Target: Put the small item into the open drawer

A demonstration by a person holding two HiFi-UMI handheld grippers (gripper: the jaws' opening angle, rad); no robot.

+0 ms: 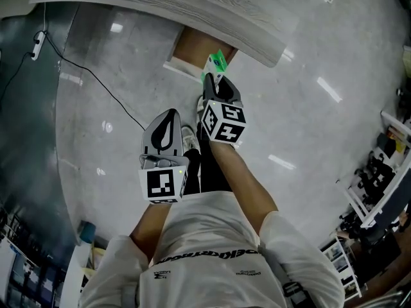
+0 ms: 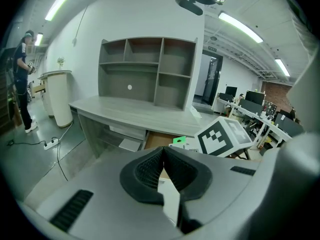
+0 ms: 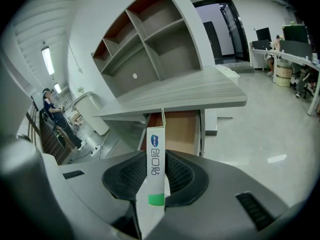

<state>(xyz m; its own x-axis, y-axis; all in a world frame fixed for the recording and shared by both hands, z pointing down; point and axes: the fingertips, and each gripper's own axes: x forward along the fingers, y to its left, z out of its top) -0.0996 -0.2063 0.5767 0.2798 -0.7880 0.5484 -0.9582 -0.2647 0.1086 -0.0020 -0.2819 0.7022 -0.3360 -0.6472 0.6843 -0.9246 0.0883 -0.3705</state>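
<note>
The left gripper (image 2: 163,149), jaws together, faces the desk (image 2: 130,115) and open drawer (image 2: 162,139).

Bright ceiling strip lights (image 2: 239,26), glare patches on glossy floor (image 1: 302,127), fisheye bending, dark corners

The desk (image 1: 160,5) is in front of me, with shelves (image 3: 150,54) on top. The open drawer (image 1: 192,47) sticks out under it. My right gripper (image 1: 214,81), with the box (image 1: 217,63) between its jaws, is just before the drawer. My left gripper (image 1: 164,122) is beside it on the left, nearer me.
</note>
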